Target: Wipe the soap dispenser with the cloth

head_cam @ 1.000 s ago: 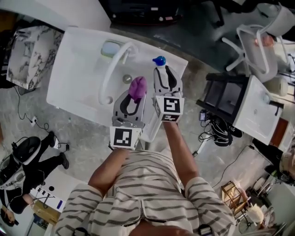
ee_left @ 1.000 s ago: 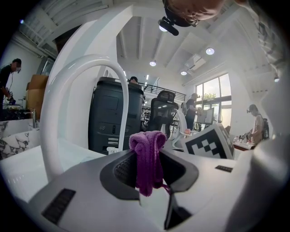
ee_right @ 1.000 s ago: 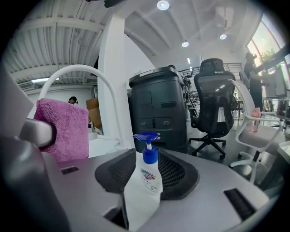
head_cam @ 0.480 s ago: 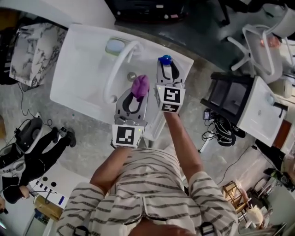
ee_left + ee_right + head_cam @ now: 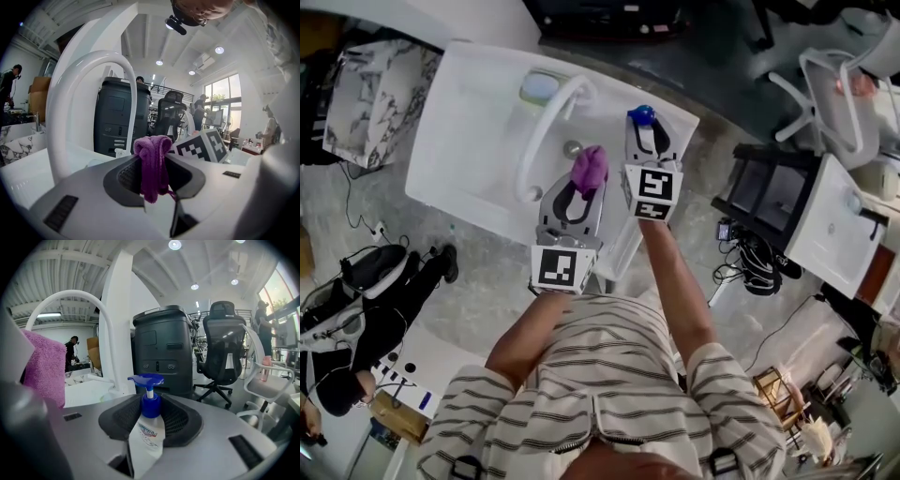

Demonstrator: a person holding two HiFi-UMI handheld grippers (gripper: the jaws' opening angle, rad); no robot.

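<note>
The soap dispenser [image 5: 147, 425], a white bottle with a blue pump [image 5: 641, 114], stands upright between the jaws of my right gripper [image 5: 150, 417], which is shut on its body. In the head view that gripper [image 5: 645, 136] is over the sink's right edge. My left gripper [image 5: 579, 187] is shut on a bunched purple cloth [image 5: 589, 169] that sticks out past its jaws [image 5: 152, 161]. The cloth sits just left of the dispenser, apart from it, and shows at the left of the right gripper view [image 5: 44, 366].
A white sink basin [image 5: 459, 150] with a tall arched white faucet [image 5: 546, 127] and a drain [image 5: 573, 147] lies under both grippers. A black bin [image 5: 161, 350] and office chairs [image 5: 830, 89] stand beyond. A person [image 5: 356, 309] is at the left.
The right gripper with the dispenser has edged a little forward over the sink's edge. The left gripper and the cloth have stayed put. The head view has shifted slightly.
</note>
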